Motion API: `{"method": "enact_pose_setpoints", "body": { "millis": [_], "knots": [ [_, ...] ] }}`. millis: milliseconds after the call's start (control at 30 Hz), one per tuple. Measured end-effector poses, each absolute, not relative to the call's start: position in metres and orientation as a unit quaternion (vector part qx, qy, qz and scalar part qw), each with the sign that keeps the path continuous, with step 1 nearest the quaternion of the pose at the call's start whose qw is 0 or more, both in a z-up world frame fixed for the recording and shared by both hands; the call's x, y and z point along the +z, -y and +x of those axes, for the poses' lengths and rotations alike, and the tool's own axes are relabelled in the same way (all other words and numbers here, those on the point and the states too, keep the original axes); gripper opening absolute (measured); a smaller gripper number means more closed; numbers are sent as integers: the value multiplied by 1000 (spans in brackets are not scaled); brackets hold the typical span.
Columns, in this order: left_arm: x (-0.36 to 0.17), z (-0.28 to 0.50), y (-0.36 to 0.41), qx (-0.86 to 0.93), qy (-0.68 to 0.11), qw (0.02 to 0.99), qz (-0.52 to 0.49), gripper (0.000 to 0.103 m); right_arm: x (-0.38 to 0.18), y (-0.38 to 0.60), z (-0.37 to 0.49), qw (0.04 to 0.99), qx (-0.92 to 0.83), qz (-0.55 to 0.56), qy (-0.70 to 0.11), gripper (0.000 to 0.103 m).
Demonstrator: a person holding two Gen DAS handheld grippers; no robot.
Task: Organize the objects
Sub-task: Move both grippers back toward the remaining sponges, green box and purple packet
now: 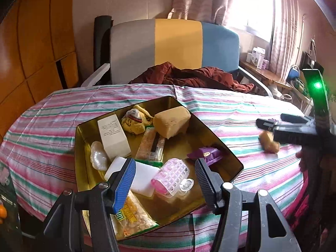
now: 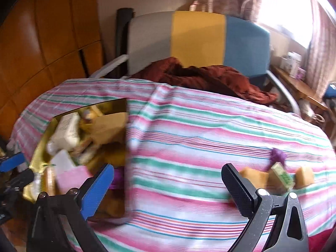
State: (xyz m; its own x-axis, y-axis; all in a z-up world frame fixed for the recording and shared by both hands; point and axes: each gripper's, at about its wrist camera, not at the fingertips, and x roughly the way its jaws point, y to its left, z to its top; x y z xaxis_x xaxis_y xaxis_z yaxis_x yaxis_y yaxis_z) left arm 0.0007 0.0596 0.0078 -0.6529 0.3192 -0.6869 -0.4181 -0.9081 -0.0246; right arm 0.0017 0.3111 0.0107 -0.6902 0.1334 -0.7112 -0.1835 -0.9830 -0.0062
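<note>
- Gold-coloured metal tray with cut corners sat on the near left part of the bed, on the pink, green and white striped bedspread, its near edge close to the bed's near edge.
- Inside it lay a white cardboard box, a tan sponge block, a yellow plush toy, a long snack bar wrapper, a purple wrapped sweet, a pink plastic hair roller, a white soap-like bar, a pearly shell-shaped piece and a packet of nuts (little bare gold showed except toward the tray's right corner).
- Left gripper hovered over the tray's near side with its blue and black fingers spread wide and nothing between them.
- Right gripper was also spread wide and empty, over open bedspread to the right of the tray.
- Most free room lay across the middle and far right of the bedspread.
- Near the right edge a tan sponge piece, a small green-printed box, another tan piece and a purple object were grouped just beyond the right gripper's black finger (blur hid whether they touched).
- Beyond the far edge lay a rumpled dark red cloth against a grey, yellow and blue headboard.
- Orange wooden wardrobe panels closed off the left side; a cluttered wooden shelf stood under the window on the right.
</note>
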Motion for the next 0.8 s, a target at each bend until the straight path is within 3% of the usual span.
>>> {"method": "enact_pose_setpoints", "body": {
  "millis": [300, 567, 700, 800],
  "knots": [
    [10, 6, -88, 899, -97, 230, -360, 60, 5, -426, 26, 196, 897, -390, -69, 103],
    [10, 11, -126, 886, -124, 264, -361, 60, -3, -520, 70, 317, 857, -322, -247, 103],
    [8, 15, -152, 874, -136, 294, -363, 62, 0, -530, 84, 334, 848, -304, -277, 103],
    [6, 19, -171, 862, -145, 319, -365, 71, 1, -535, 91, 339, 845, -289, -296, 103]
  ]
}}
